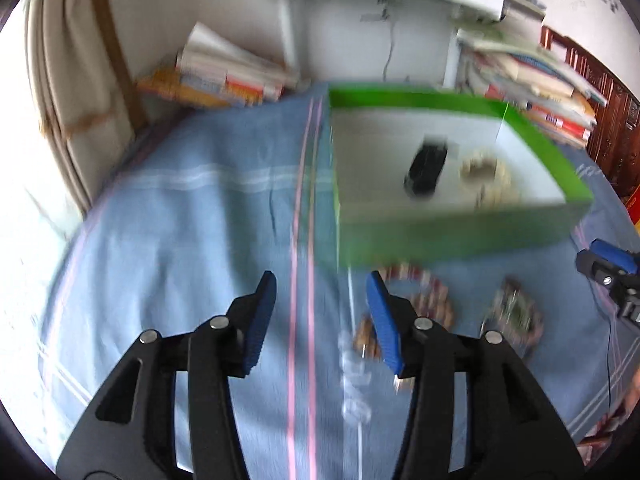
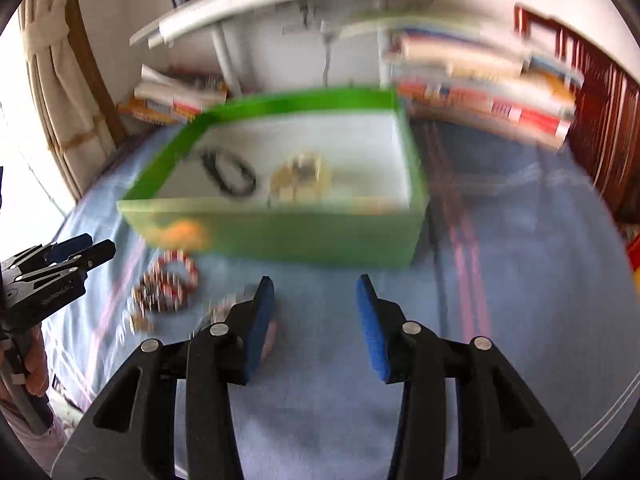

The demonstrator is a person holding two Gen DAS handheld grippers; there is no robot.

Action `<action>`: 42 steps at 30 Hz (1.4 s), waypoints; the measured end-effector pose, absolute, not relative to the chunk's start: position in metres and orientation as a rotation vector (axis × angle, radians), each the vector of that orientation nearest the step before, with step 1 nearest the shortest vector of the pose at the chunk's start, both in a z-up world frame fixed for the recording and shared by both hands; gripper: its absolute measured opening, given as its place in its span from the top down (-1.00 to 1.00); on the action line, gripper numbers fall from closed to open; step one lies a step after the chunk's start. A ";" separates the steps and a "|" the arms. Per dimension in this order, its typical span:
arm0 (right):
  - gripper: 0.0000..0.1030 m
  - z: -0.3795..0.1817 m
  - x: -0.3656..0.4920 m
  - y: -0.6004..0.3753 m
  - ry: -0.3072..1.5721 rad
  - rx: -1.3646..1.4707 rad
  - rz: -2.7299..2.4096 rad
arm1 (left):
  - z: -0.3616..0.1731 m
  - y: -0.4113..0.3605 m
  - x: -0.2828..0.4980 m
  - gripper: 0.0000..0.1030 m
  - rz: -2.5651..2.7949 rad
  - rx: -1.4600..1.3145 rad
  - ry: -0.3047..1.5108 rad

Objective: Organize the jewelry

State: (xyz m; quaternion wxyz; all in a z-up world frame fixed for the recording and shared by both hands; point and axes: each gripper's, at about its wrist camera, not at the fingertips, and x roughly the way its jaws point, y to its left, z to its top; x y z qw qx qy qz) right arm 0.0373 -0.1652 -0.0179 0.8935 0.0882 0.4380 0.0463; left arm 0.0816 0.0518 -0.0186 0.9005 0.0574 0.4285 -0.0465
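Note:
Both views are blurred. My left gripper [image 1: 322, 280] stands open over the blue cloth with nothing between its blue pads. A red-and-white beaded bracelet [image 1: 424, 296] lies just to its right, with a second bracelet [image 1: 516, 312] further right. A pale, clear strand [image 1: 356, 372] lies under the right finger. My right gripper [image 2: 316, 284] is open too, over bare cloth. The red-and-white bracelet [image 2: 172, 276] is to its left, and another bracelet [image 2: 224, 308] sits beside its left finger. The green box [image 1: 440, 232] [image 2: 300, 236] holds a black piece [image 2: 228, 172] and a beige bracelet [image 2: 300, 178].
Stacks of books [image 2: 500, 92] and a white shelf unit [image 1: 360, 40] stand behind the box. A curtain [image 1: 68, 80] hangs at the left. An orange blur [image 2: 180, 234] shows at the box's front wall. A hand [image 2: 36, 360] holds the left gripper [image 2: 96, 246].

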 end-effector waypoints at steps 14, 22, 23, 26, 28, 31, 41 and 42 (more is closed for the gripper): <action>0.88 -0.041 0.040 -0.114 0.947 0.107 0.210 | -0.057 0.040 0.084 -0.02 -0.147 0.084 0.989; 0.88 -0.003 0.022 -0.152 0.832 0.193 0.150 | -0.055 0.036 0.076 -0.03 -0.169 0.098 0.988; 0.88 0.003 0.018 -0.160 0.809 0.199 0.126 | -0.055 0.035 0.075 -0.03 -0.172 0.102 0.986; 0.88 0.008 0.010 -0.180 0.790 0.211 0.076 | -0.055 0.031 0.072 -0.05 -0.185 0.107 0.983; 0.88 0.002 0.012 -0.186 0.813 0.210 0.047 | -0.055 0.030 0.073 -0.05 -0.189 0.104 0.983; 0.87 -0.017 0.018 -0.186 0.871 0.229 0.043 | -0.054 0.028 0.077 -0.05 -0.192 0.099 0.979; 0.37 -0.038 0.015 -0.189 0.923 0.254 0.005 | -0.062 0.028 0.082 0.42 -0.199 0.103 1.007; 0.36 -0.039 0.014 -0.192 0.924 0.262 -0.004 | -0.061 0.026 0.080 0.50 -0.222 0.106 1.010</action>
